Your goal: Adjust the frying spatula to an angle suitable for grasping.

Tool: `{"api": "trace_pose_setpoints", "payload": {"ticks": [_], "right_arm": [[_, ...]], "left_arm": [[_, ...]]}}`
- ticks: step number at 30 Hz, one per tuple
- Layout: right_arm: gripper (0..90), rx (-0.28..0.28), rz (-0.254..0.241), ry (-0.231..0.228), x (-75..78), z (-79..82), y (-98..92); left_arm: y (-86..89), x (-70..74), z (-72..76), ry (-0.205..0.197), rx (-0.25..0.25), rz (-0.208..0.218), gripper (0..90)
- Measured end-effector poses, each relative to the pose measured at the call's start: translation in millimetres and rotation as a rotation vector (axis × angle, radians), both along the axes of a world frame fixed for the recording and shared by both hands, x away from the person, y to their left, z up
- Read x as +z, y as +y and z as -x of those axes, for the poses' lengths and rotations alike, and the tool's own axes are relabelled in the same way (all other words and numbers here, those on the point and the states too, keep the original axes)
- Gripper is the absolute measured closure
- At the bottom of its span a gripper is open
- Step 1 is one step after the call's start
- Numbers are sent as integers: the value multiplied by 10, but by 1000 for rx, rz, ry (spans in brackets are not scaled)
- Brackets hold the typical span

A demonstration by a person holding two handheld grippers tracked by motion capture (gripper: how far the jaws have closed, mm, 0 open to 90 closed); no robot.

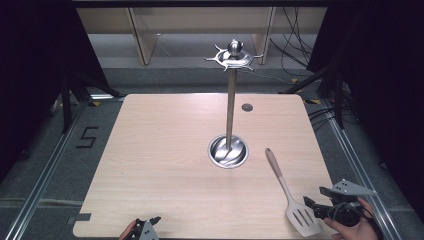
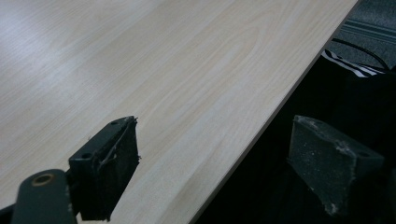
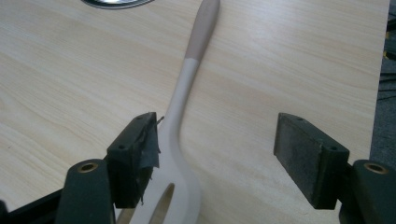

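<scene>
Now spatula (image 3: 180,107) touches left fingers (image 3: 135,158).

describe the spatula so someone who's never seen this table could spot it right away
On the wooden table, look right of the steel stand, toward the near right corner. The spatula lies flat there beside the right gripper: pale slotted blade, darker handle tip.

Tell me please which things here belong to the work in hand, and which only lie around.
Belong to the work:
- slotted spatula, flat on the table, between the open jaws of the right gripper
- metal hanging stand, probably where it goes

Only around:
- left gripper, open at the table's near edge, holding nothing
- cables on the floor behind
</scene>
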State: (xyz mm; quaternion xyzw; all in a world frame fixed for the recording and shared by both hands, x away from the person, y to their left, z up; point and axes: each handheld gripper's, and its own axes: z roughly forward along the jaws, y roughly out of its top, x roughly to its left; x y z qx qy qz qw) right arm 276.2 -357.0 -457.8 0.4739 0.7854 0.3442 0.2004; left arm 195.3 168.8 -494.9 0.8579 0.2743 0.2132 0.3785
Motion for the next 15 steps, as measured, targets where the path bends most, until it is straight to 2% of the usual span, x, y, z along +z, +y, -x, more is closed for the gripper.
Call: {"api": "trace_pose_setpoints", "payload": {"ticks": [3, 4, 7, 8, 9, 10, 12, 13, 15], "right_arm": [[315, -19, -1, 17, 15, 8, 16], [315, -12, 3, -4, 6, -5, 14], [305, -4, -6, 11, 31, -30, 17], [305, -18, 11, -5, 36, -38, 24], [305, 15, 19, -13, 39, -67, 15], [306, 5, 29, -24, 45, -77, 25], [305, 22, 30, -22, 65, -99, 26], [305, -1, 23, -16, 103, -119, 62], [303, 6, 40, -15, 118, -138, 62]], "left_arm": [[-2, 3, -2, -1, 3, -1, 153], [-3, 2, -1, 1, 4, 0, 153], [-5, 1, -2, 2, 7, 1, 153], [-4, 1, -3, 1, 7, 1, 153], [-3, 2, -4, 1, 7, 2, 153], [-4, 1, -4, 1, 9, 7, 153], [-3, 1, -4, 3, 10, 7, 153], [-4, -1, -4, 2, 11, 9, 153], [-2, 2, -4, 6, 8, 9, 153]]}}
